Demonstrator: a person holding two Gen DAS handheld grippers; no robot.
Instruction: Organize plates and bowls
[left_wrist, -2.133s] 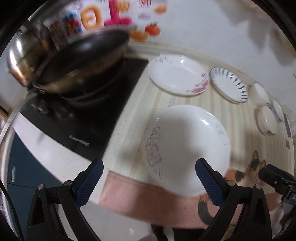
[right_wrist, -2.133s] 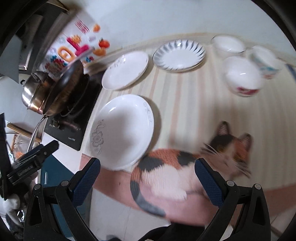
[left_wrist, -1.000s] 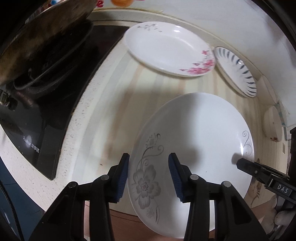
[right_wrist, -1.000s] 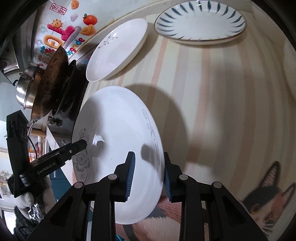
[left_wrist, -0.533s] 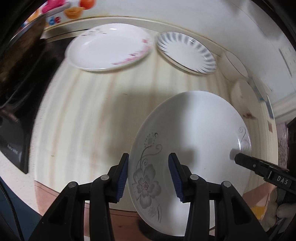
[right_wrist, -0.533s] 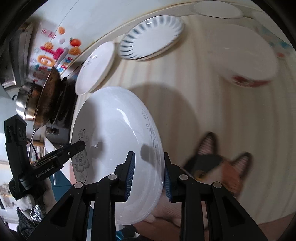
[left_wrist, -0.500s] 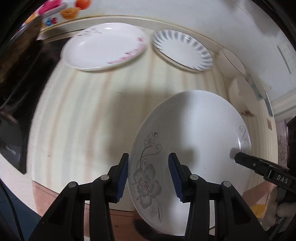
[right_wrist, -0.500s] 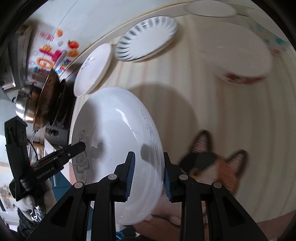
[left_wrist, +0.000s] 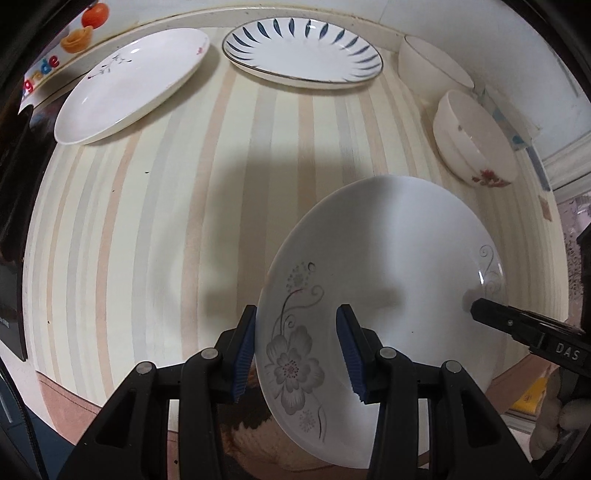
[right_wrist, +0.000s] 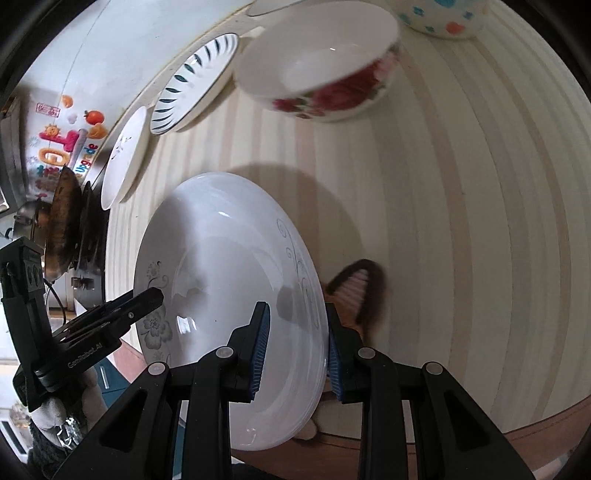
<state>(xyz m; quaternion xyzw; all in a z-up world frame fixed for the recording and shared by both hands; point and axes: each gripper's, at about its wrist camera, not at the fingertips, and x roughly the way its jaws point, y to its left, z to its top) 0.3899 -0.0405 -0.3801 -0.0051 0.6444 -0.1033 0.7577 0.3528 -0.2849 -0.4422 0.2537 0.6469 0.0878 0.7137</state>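
Note:
A large white plate with a grey flower print (left_wrist: 399, 266) (right_wrist: 221, 266) is held above the striped counter by both grippers. My left gripper (left_wrist: 295, 350) is shut on its flower edge. My right gripper (right_wrist: 295, 343) is shut on the opposite rim with the swirl print. At the back lie a white plate with pink blossoms (left_wrist: 129, 88) (right_wrist: 123, 170) and a blue-leaf plate (left_wrist: 301, 50) (right_wrist: 192, 85). A plain white bowl (left_wrist: 432, 70) and a red-flower bowl (left_wrist: 474, 147) (right_wrist: 325, 66) stand at the right.
A dotted bowl (right_wrist: 443, 18) stands beyond the red-flower bowl. A black cooktop (left_wrist: 11, 184) with a dark pan (right_wrist: 62, 221) lies at the left. A cat mat (right_wrist: 354, 291) lies at the counter's front edge. The striped counter (left_wrist: 166, 221) lies under the plate.
Both grippers closed on the flower plate, lifted it, and carried it to the right, away from the cooktop and nearer the bowls.

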